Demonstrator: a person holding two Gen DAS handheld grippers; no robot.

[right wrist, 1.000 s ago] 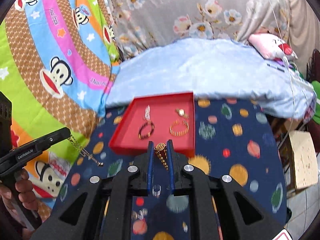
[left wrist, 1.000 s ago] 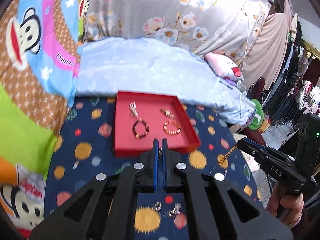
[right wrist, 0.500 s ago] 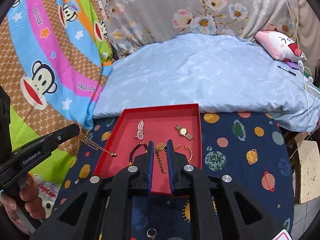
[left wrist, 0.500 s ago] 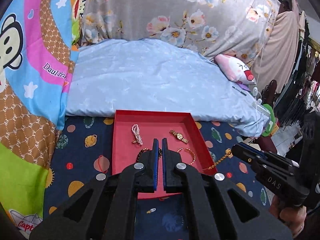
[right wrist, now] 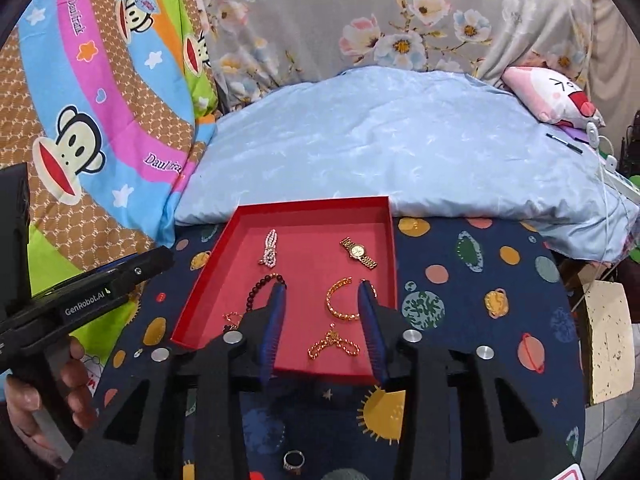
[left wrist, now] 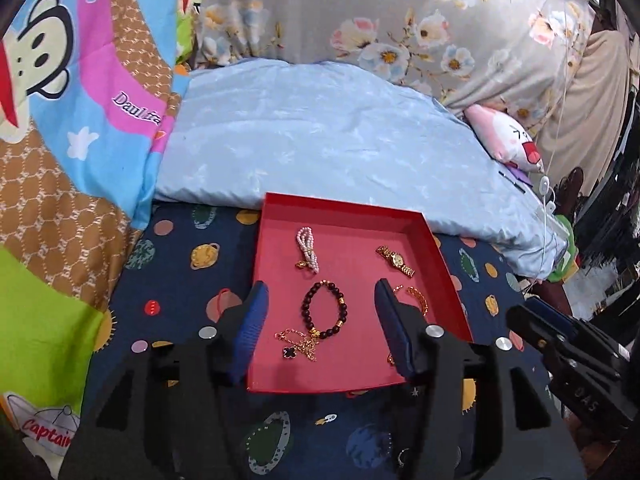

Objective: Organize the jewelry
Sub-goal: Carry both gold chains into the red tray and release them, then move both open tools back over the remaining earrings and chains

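Note:
A red tray lies on the dark planet-print cloth. It holds a pearl bracelet, a gold watch, a dark bead bracelet, a gold bangle, a gold chain with a dark clover charm and a gold chain. My left gripper is open and empty above the tray's near half. My right gripper is open and empty above the gold chain.
A silver ring lies on the cloth in front of the tray. A light blue pillow lies behind the tray. A monkey-print quilt rises on the left. A pink plush sits at the back right.
Both grippers moved forward over the tray and opened. The left let go of the clover chain and the right let go of the gold chain; both now lie in the tray.

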